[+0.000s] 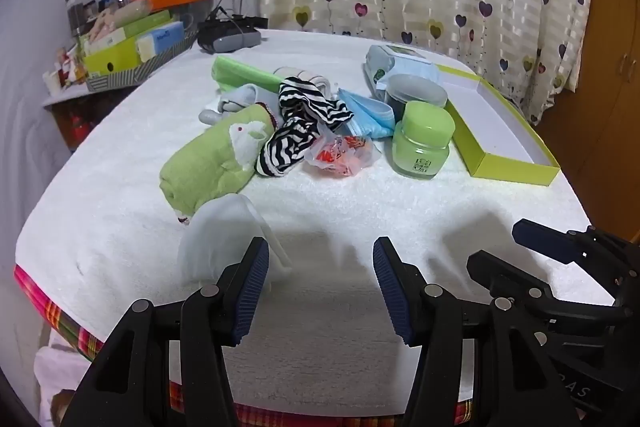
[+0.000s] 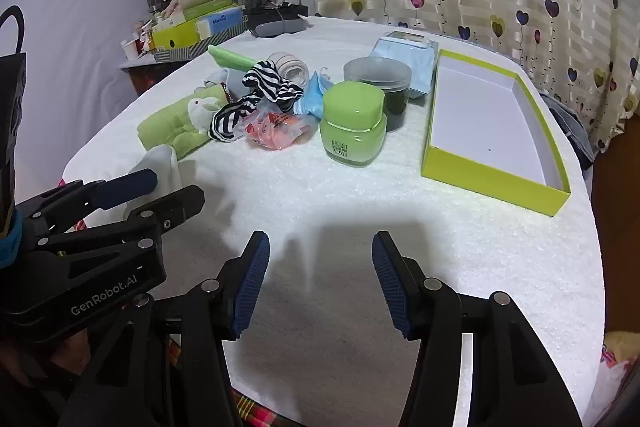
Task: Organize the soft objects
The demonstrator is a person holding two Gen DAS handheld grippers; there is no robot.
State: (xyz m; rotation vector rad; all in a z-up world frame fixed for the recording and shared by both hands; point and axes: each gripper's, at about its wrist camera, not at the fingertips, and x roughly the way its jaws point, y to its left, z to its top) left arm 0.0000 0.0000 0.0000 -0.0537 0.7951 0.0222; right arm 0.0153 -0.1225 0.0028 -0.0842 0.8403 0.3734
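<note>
Heaped just left of the green jar (image 2: pixel 353 123) on the white-towelled worktop (image 2: pixel 360 227): a rolled green towel (image 2: pixel 172 131) with a white rabbit sewn on, a crumpled black-and-white striped cloth (image 2: pixel 256 95), a blue mask (image 2: pixel 314 99), a beige roll (image 2: pixel 290 67) and a clear bag (image 2: pixel 276 131) of orange bits. Right of the jar, a lime box (image 2: pixel 492 131), white inside. Nearer than the jar, left hand-held gripper (image 1: pixel 320 287) and right hand-held gripper (image 2: pixel 320 283) both gaping wide over bare towel, nothing between the blue pads (image 2: pixel 250 287).

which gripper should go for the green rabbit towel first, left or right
Probably the left. The green rabbit towel lies on the pile's left side, nearer the open, empty left gripper. The right gripper, also open, sits opposite the green box.
</note>
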